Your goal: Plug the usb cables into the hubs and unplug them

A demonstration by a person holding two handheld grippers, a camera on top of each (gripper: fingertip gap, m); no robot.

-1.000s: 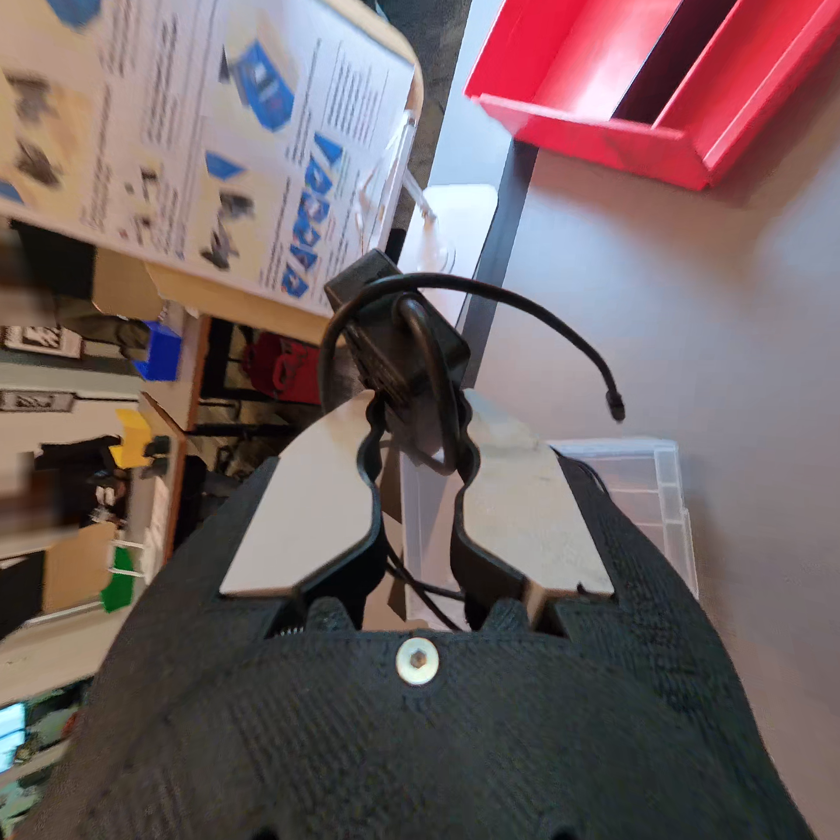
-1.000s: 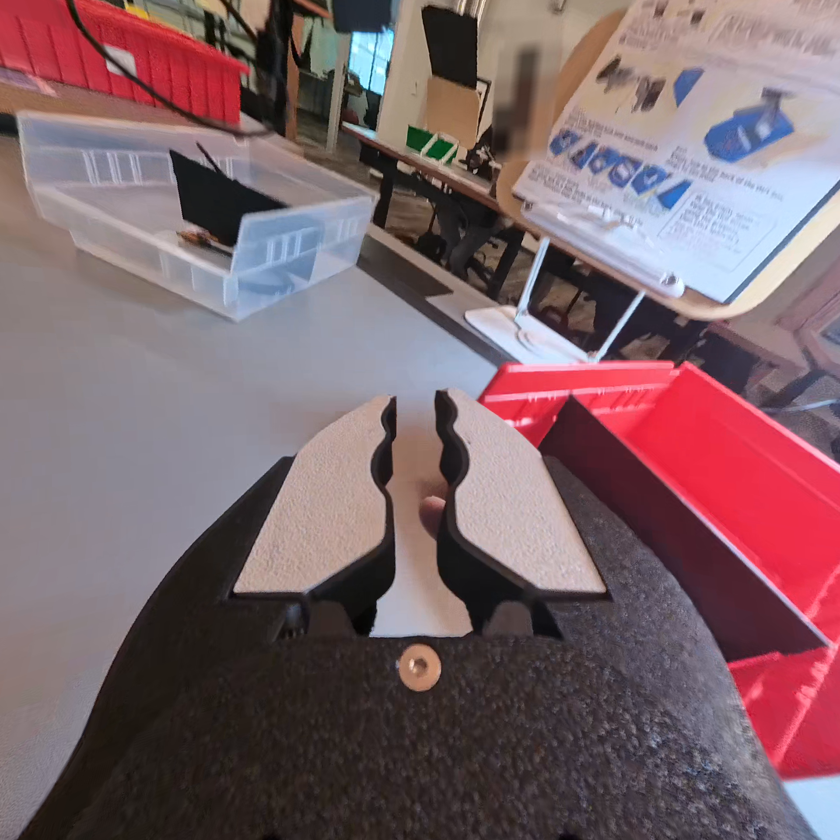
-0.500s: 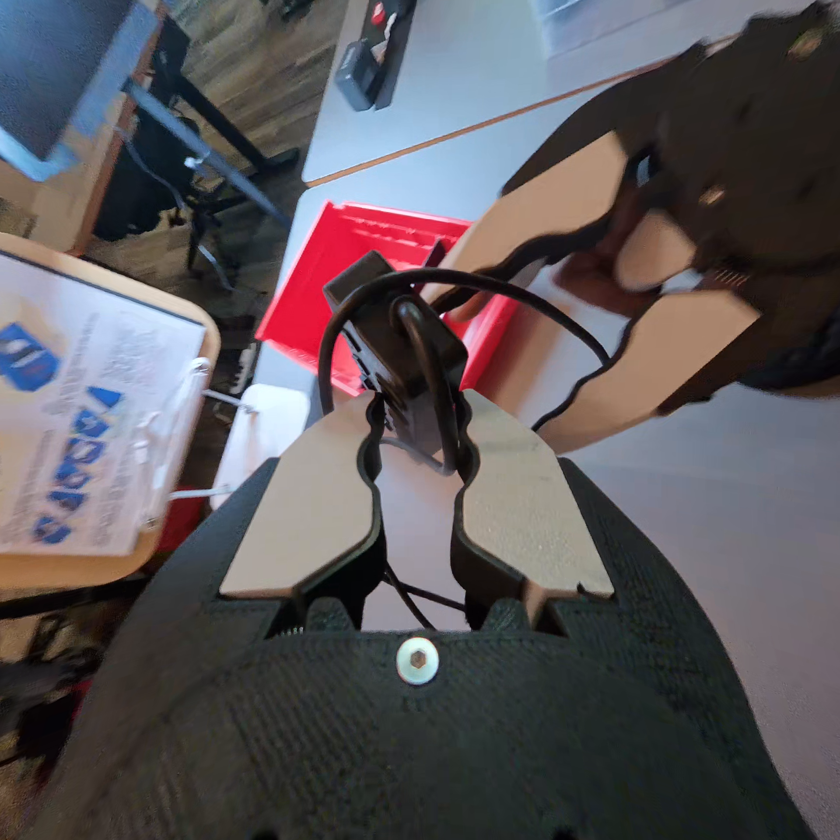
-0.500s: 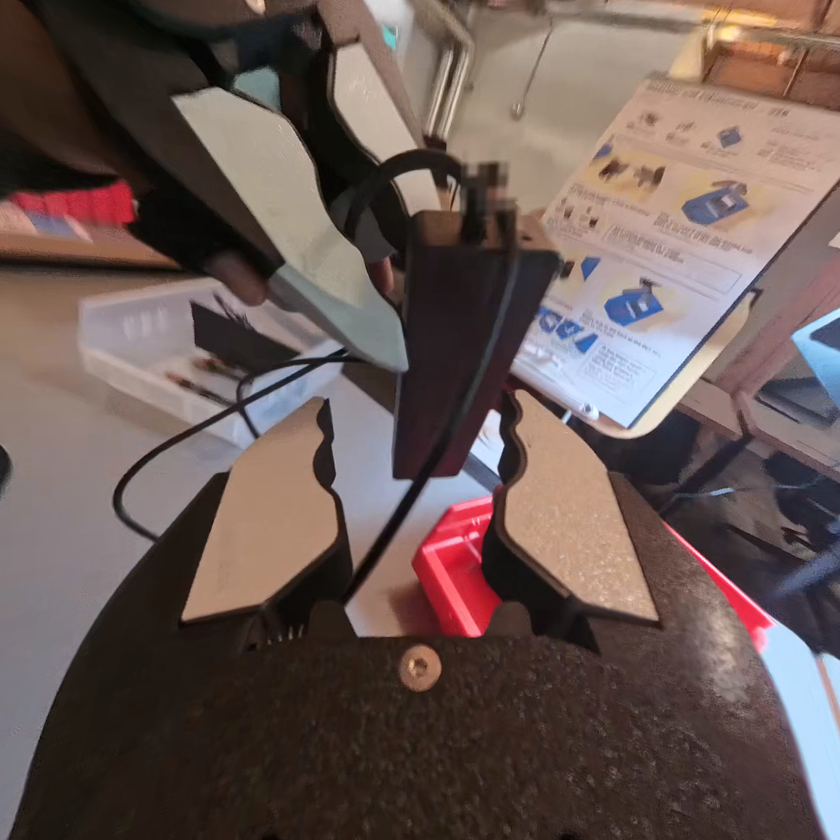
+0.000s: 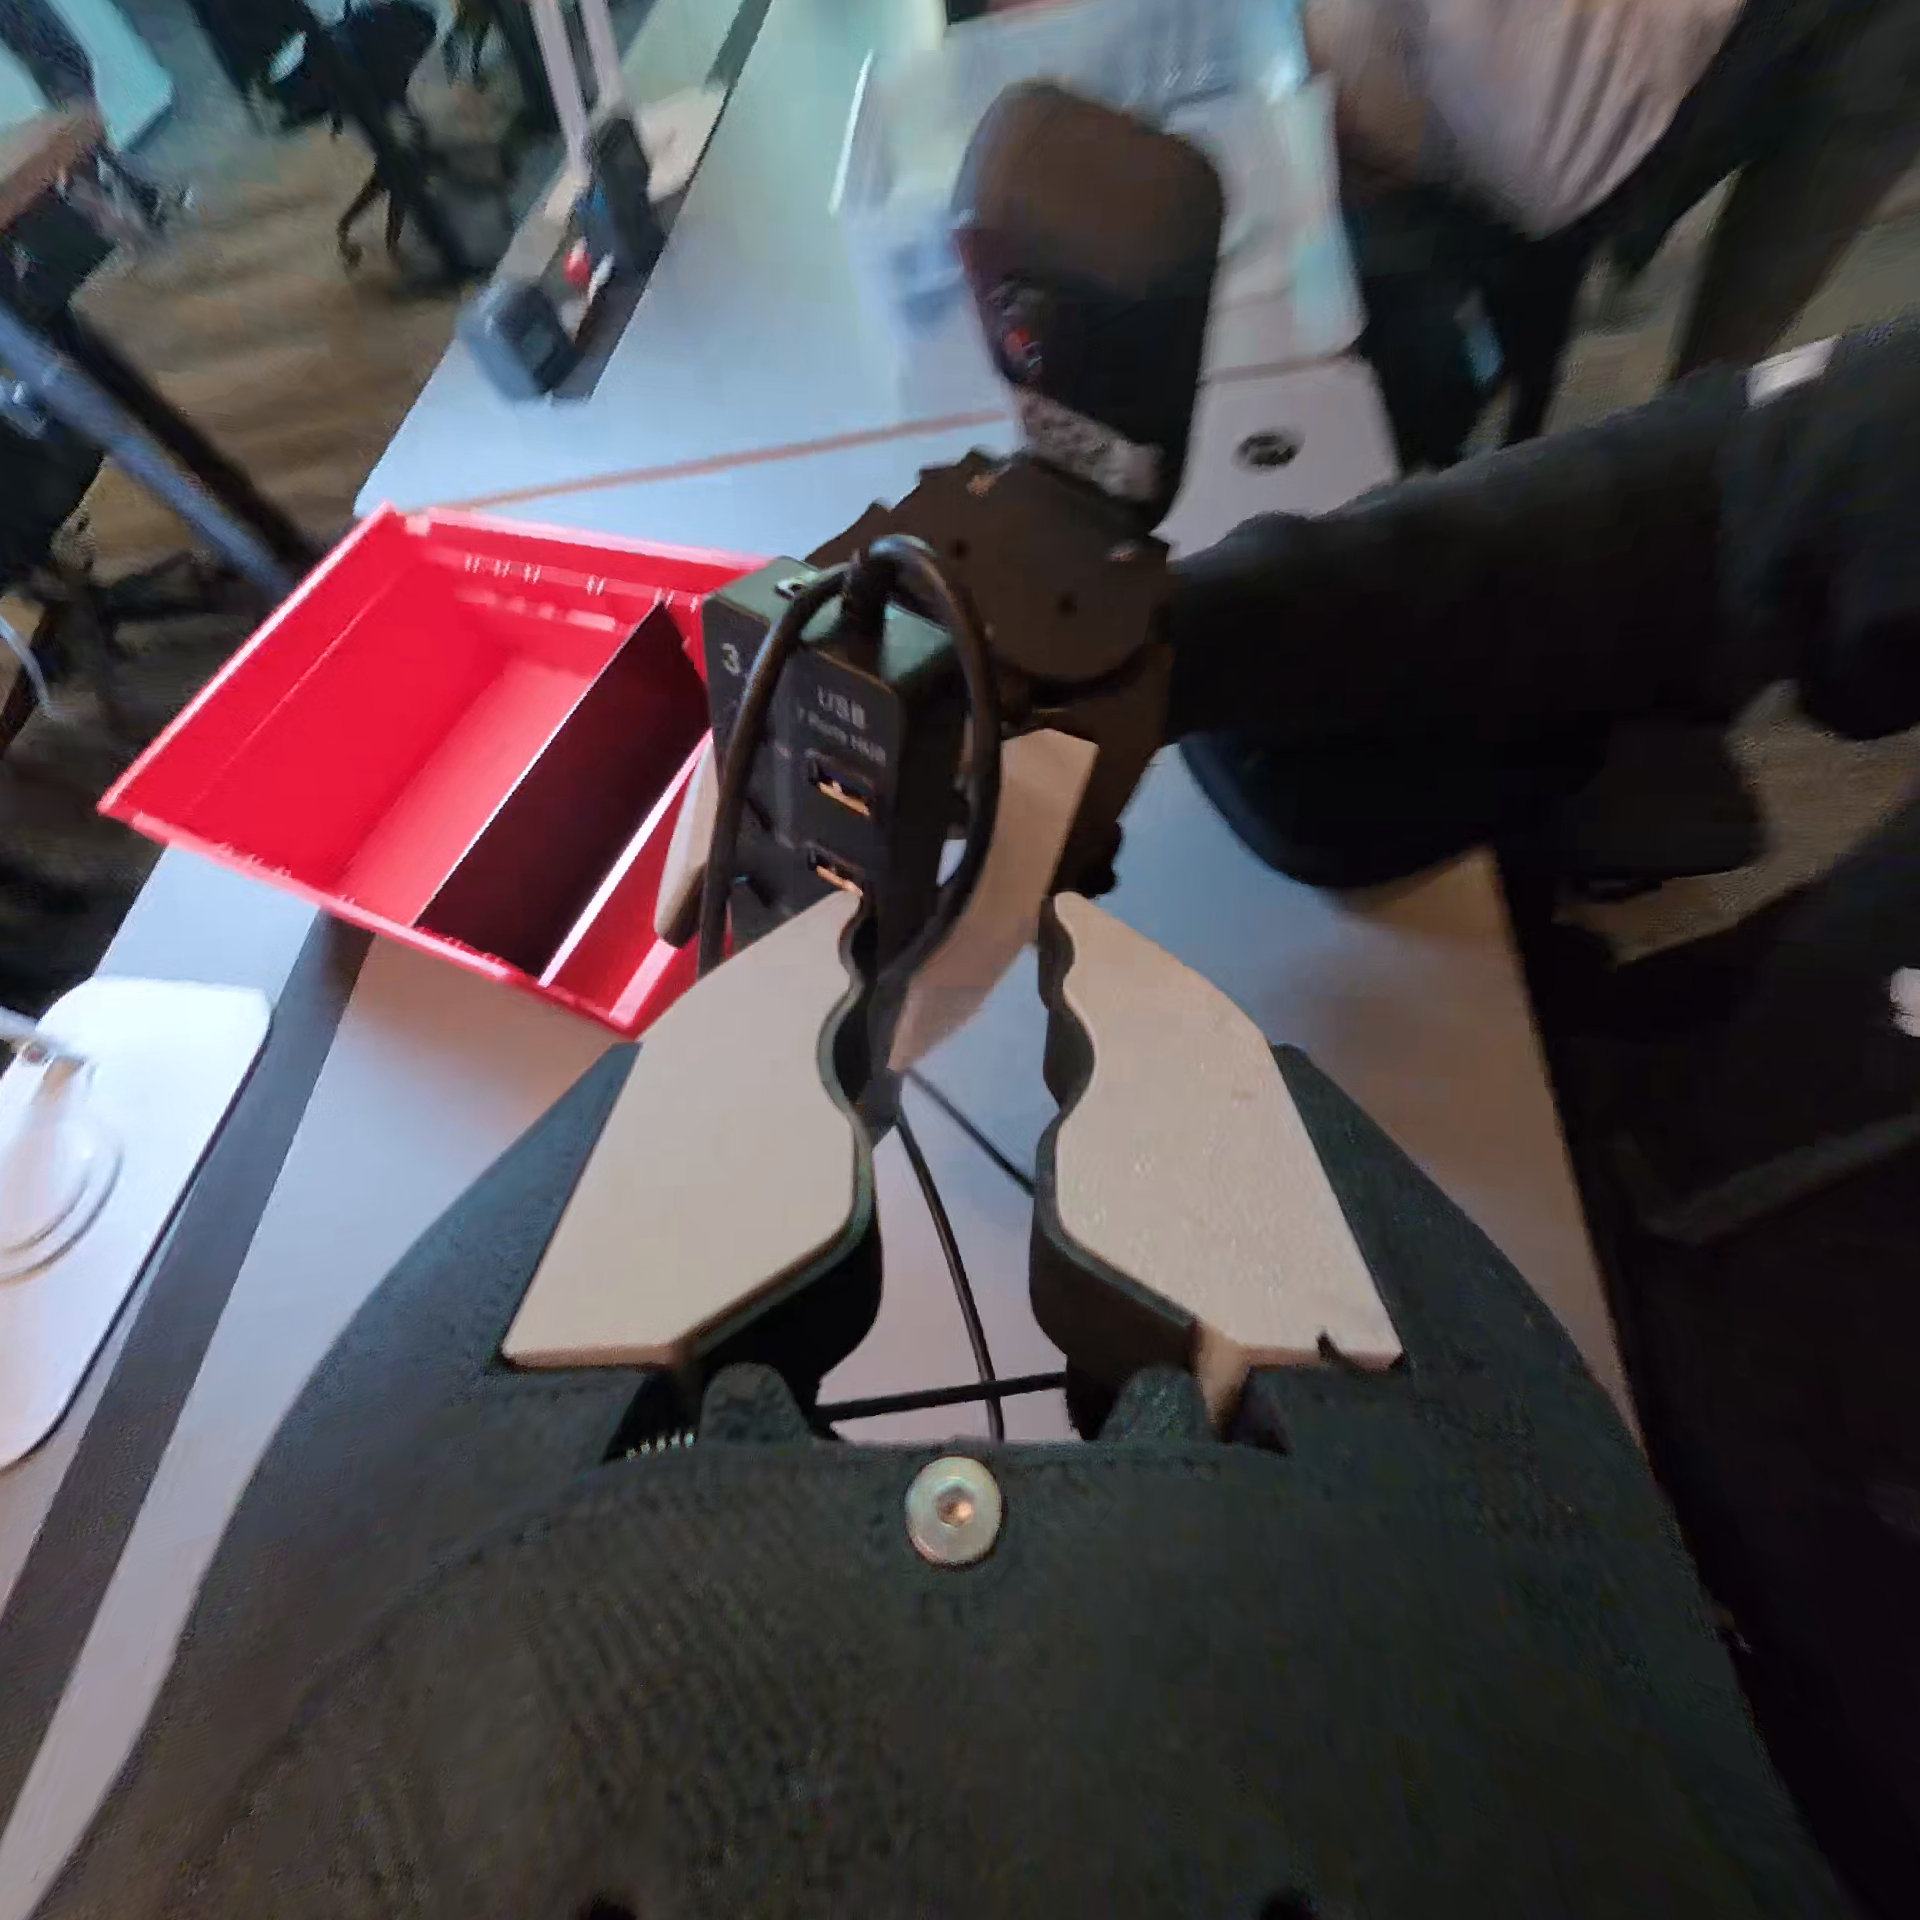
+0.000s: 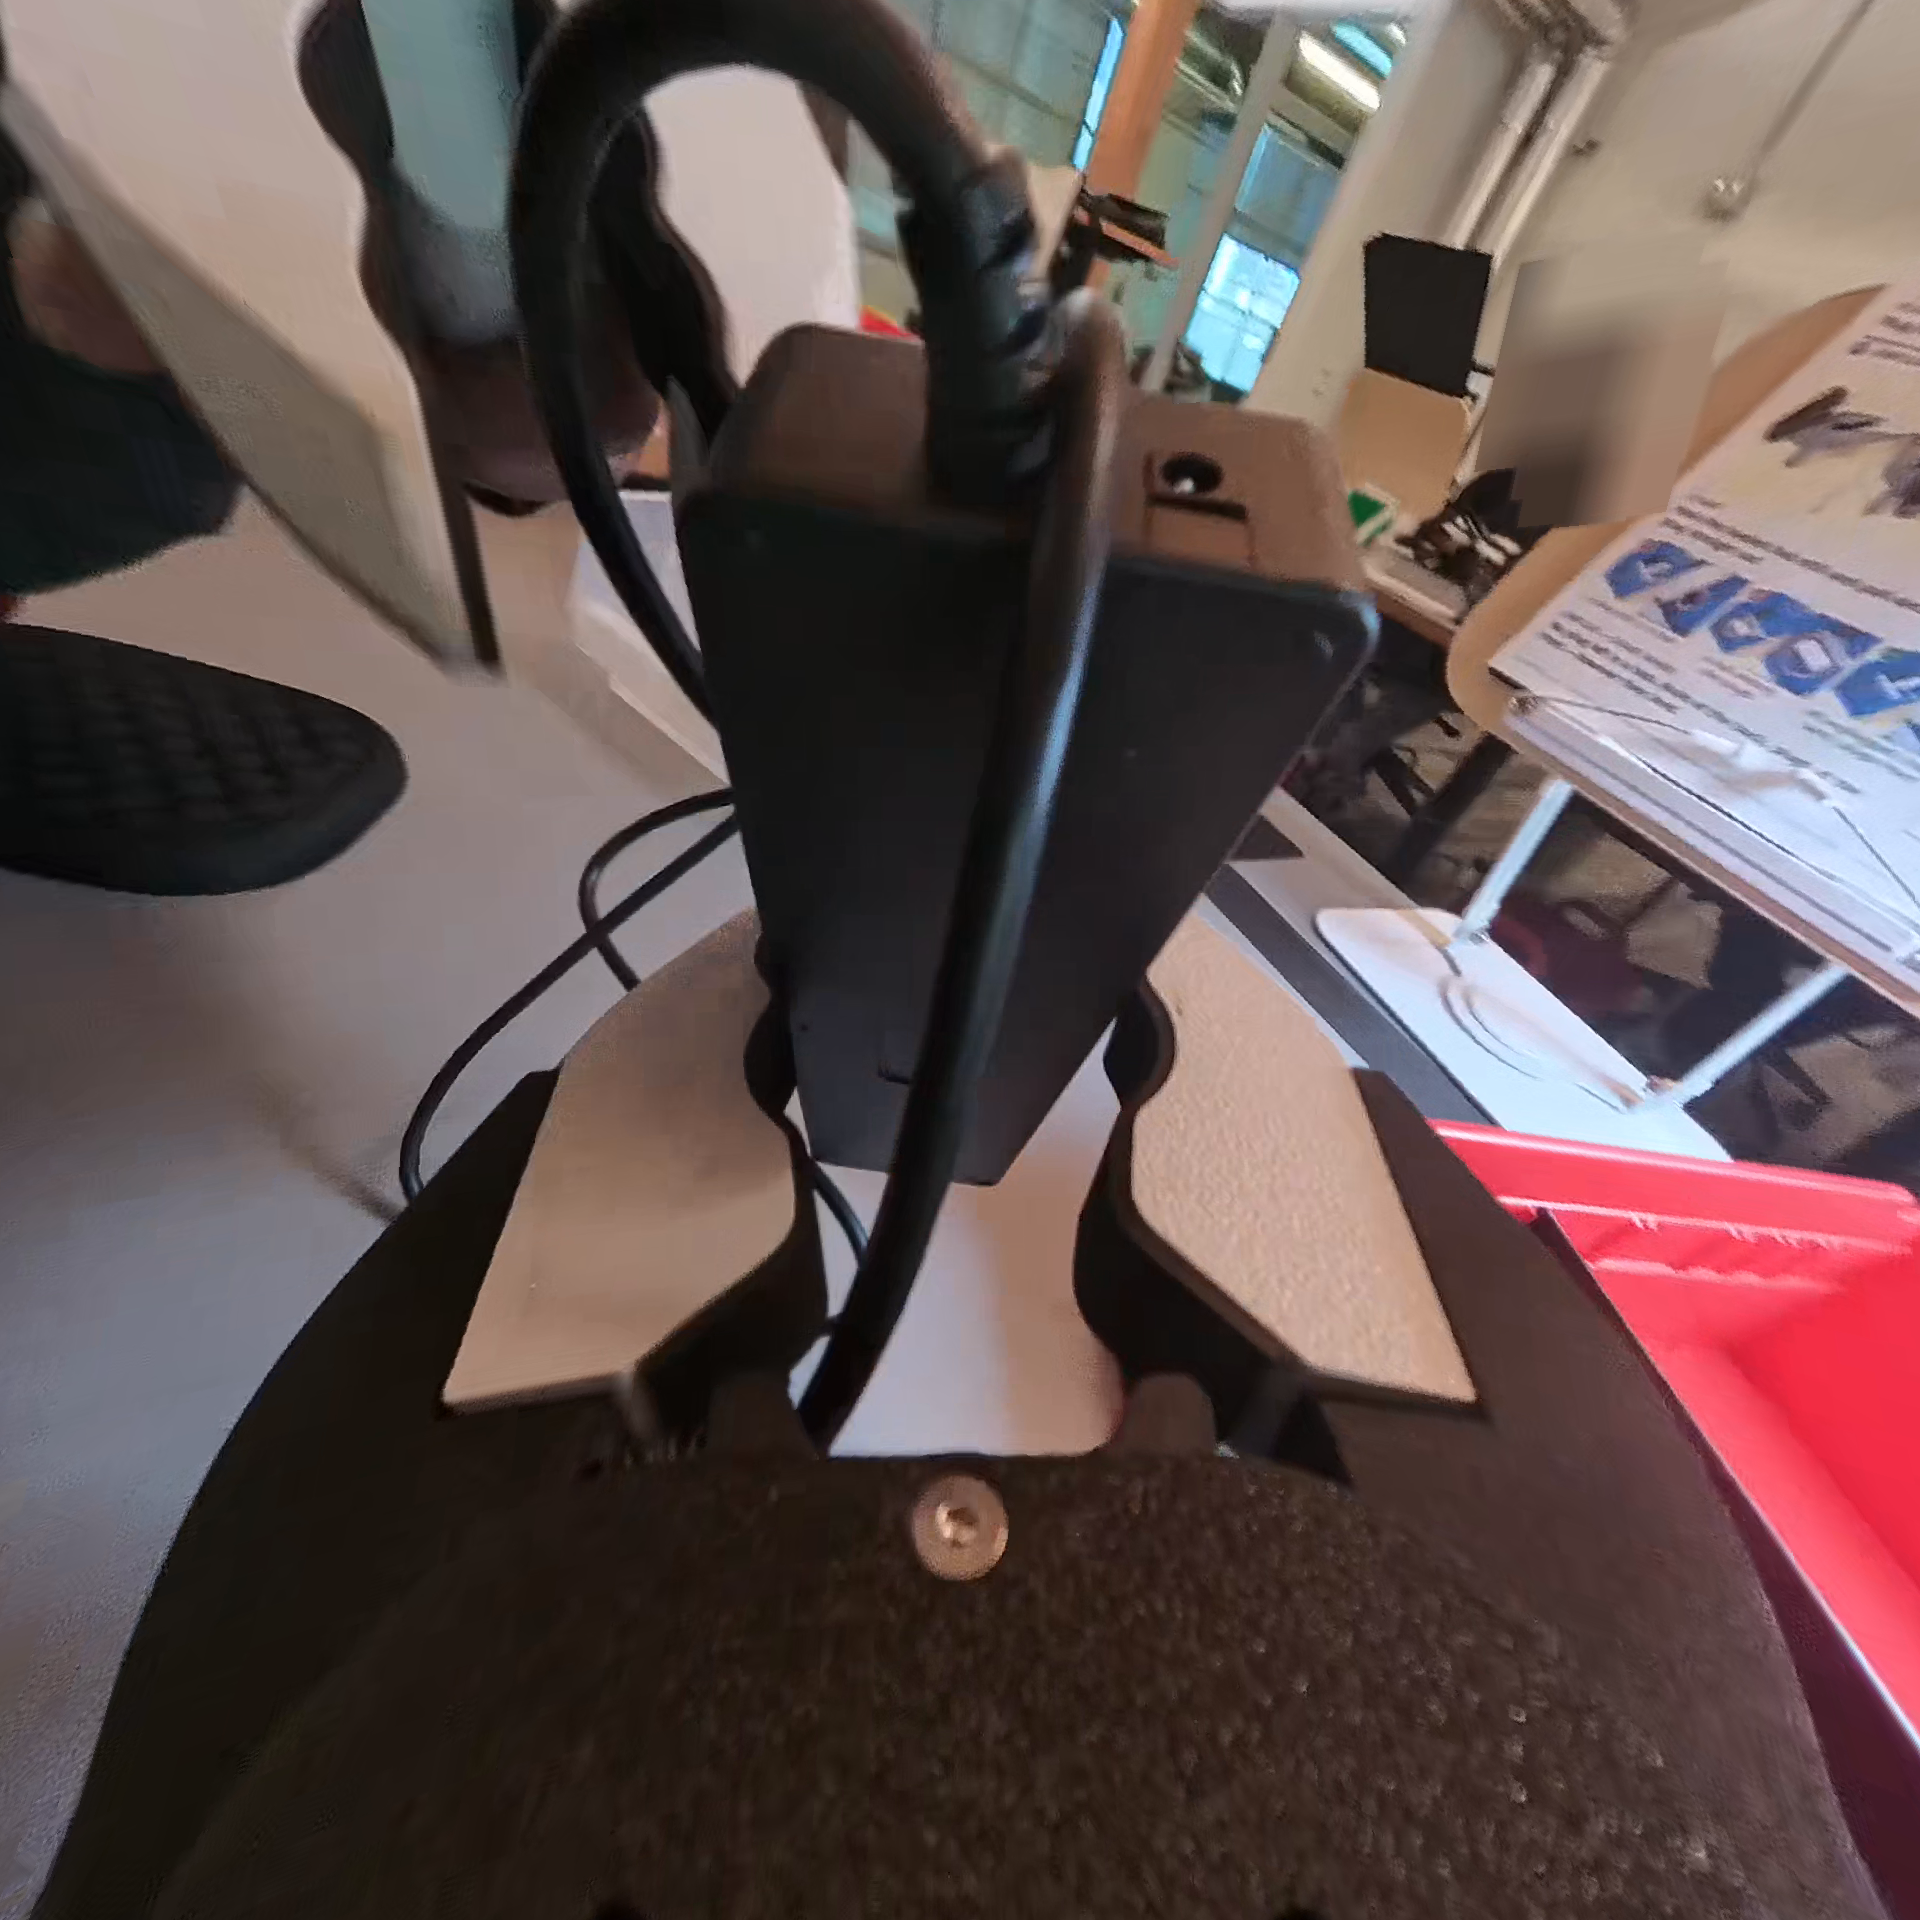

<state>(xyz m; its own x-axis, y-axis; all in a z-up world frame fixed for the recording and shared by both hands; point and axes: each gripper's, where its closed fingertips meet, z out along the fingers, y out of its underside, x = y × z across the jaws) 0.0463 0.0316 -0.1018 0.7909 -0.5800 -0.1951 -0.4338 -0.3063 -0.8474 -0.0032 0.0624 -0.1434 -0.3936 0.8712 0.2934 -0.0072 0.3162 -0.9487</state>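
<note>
Two grippers meet at one black USB hub [image 6: 997,790], held upright in the air above the grey table [image 5: 1195,997]. The right gripper [image 6: 951,1049] has its fingers pinching the hub's lower body, probably to brace it for plugging. The left gripper [image 5: 940,997] has its fingers spread, with only the hub's thin cable [image 5: 961,1278] trailing through the gap; whether one pad grazes the hub is hard to tell. That cable loops over the hub's top and down its face, partly crossing the ports. A red bin [image 5: 416,748] lies just beside, and an instruction board [image 6: 1745,582] stands beyond the table edge.
</note>
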